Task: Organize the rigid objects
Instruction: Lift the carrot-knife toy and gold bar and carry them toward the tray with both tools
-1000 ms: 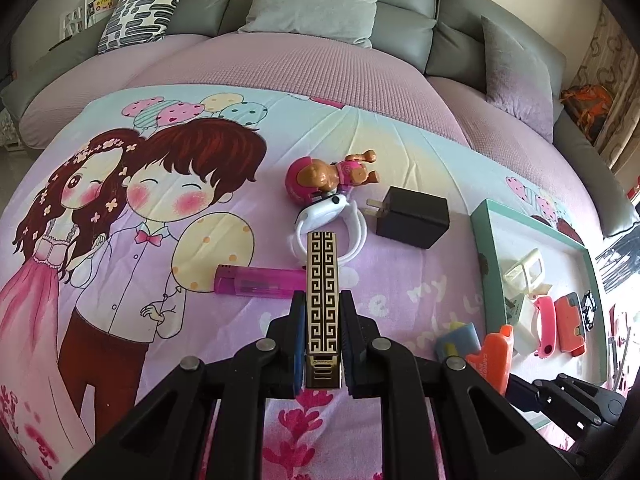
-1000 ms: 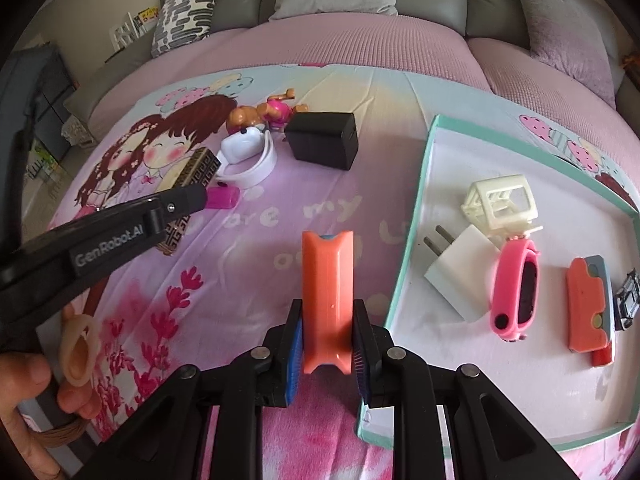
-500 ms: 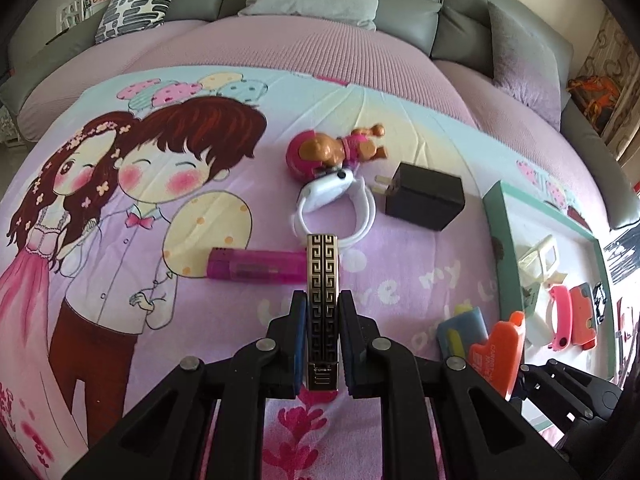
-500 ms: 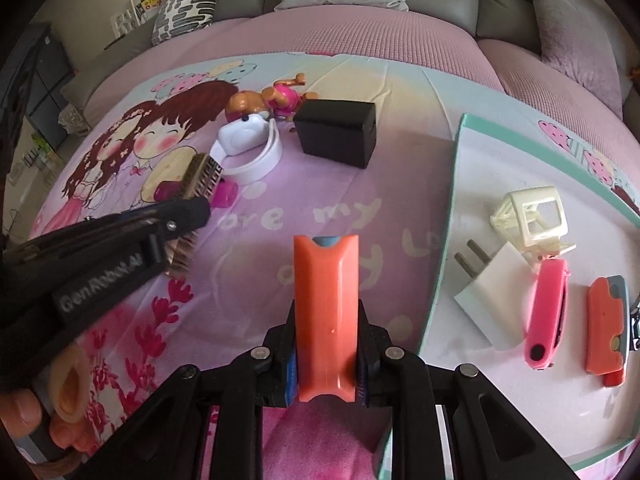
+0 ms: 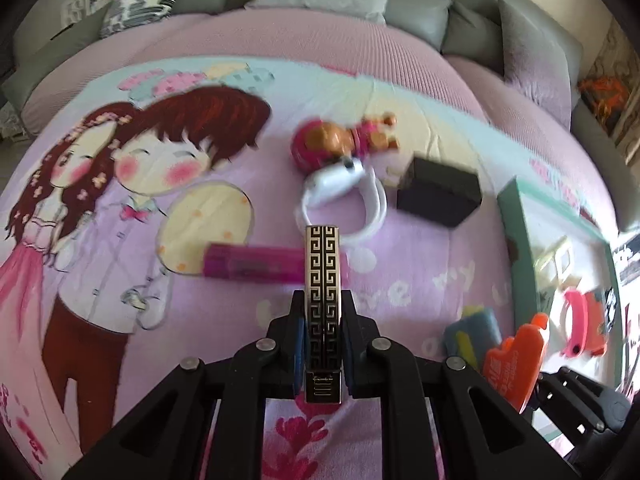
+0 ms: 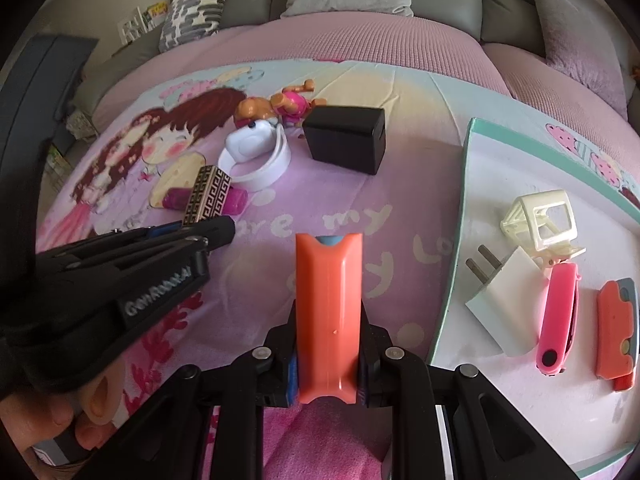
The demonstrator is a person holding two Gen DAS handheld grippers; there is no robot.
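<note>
Left gripper [image 5: 322, 320] clamped on patterned lighter [image 5: 321, 280], right gripper [image 6: 326, 344] gripping orange lighter [image 6: 326, 312], only right wrist view shows white plug [image 6: 506, 300] on tray [image 6: 456, 264]

A black lighter [image 5: 322, 304] carries a gold Greek-key pattern. The utility knife [image 6: 327, 316] is orange. The bedspread [image 5: 400, 280] is lilac with a cartoon couple. The second lighter [image 5: 248, 266] is translucent magenta, the charger [image 6: 346, 144] black, the watch [image 6: 256, 156] white, the tray [image 6: 460, 220] white with a teal rim.
</note>
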